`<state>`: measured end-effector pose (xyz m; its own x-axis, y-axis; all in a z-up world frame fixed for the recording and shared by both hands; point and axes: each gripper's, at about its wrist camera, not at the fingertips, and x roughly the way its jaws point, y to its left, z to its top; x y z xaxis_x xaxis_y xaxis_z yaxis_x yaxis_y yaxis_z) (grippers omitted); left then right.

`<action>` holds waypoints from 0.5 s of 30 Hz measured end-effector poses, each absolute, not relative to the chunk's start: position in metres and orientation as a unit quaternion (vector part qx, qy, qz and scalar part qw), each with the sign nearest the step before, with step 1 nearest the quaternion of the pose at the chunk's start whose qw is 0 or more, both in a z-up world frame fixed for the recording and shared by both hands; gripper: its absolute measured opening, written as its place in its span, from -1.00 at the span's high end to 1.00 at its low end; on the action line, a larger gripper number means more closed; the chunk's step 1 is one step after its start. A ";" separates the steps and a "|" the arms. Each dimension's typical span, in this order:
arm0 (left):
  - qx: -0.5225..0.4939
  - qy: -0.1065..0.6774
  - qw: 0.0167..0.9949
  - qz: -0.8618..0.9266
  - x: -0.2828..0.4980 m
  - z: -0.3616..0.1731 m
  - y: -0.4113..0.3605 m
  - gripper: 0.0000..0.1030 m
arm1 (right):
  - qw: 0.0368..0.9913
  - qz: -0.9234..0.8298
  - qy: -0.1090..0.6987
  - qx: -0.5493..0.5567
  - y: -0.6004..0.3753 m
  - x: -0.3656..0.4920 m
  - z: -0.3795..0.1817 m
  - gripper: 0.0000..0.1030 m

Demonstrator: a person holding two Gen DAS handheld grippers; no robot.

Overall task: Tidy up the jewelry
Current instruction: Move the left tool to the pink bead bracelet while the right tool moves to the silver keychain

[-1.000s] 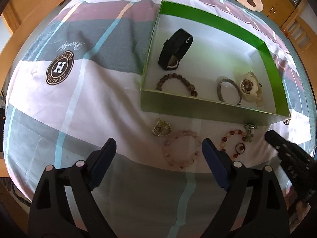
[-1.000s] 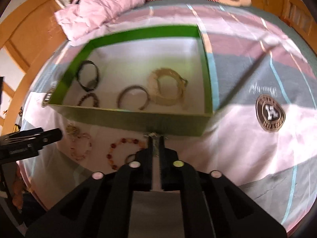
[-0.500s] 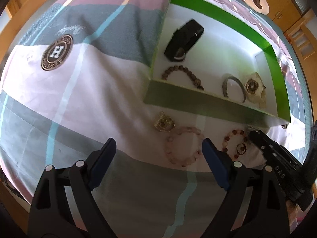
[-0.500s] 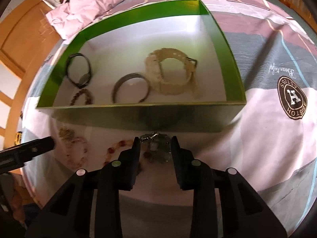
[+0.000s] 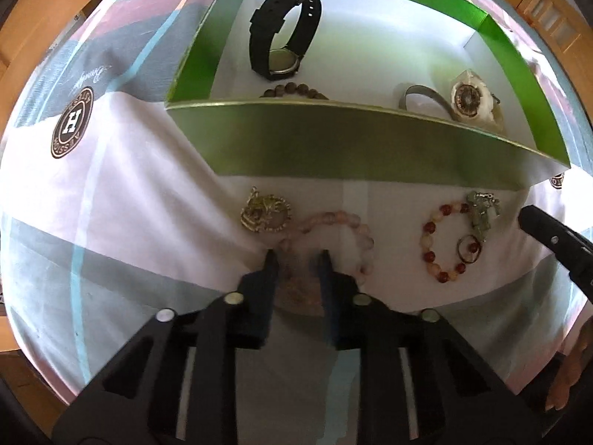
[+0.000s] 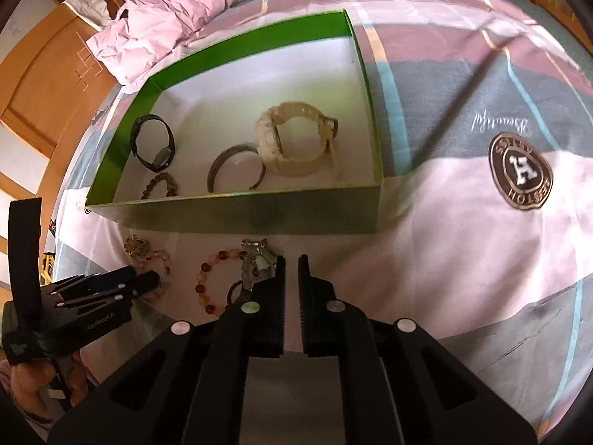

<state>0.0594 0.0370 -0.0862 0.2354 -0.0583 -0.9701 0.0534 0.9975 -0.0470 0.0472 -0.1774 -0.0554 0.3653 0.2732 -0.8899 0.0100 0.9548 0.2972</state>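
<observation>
1. Left gripper [image 5: 295, 256] is low on the bed [image 5: 122, 200], fingers [image 5: 270, 263] narrowed around the pink bead bracelet [image 5: 333, 239].
2. Gold pendant [image 5: 265, 214] touches that bracelet.
3. Red bead bracelet [image 5: 443, 243] lies nearer the bed's right edge, before the green box [image 5: 355, 144].

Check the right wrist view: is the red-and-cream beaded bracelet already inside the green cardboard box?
No, the red-and-cream beaded bracelet lies on the bedsheet outside the green cardboard box, in front of its near wall.

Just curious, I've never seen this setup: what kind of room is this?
Most likely a bedroom: the jewelry lies on a bed's checked bedsheet, a crumpled pink pillow sits at the far end, and wooden furniture stands alongside.
</observation>
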 end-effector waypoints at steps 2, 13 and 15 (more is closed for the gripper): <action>-0.011 0.621 0.782 -0.049 0.059 -0.086 0.036 0.82 | 0.821 0.078 0.551 0.125 -0.177 0.046 -0.055 0.20; -0.028 0.629 0.774 -0.065 0.059 -0.079 0.030 0.82 | 0.825 0.115 0.546 0.088 -0.143 0.055 -0.071 0.74; -0.028 0.627 0.776 -0.063 0.058 -0.077 0.031 0.82 | 0.823 0.121 0.548 0.088 -0.141 0.053 -0.069 0.87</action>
<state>0.0582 0.0306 -0.0772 0.2060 -0.1337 -0.9694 0.0624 0.9904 -0.1233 0.0534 -0.1412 -0.0695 0.3712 0.2956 -0.8803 -0.1023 0.9552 0.2776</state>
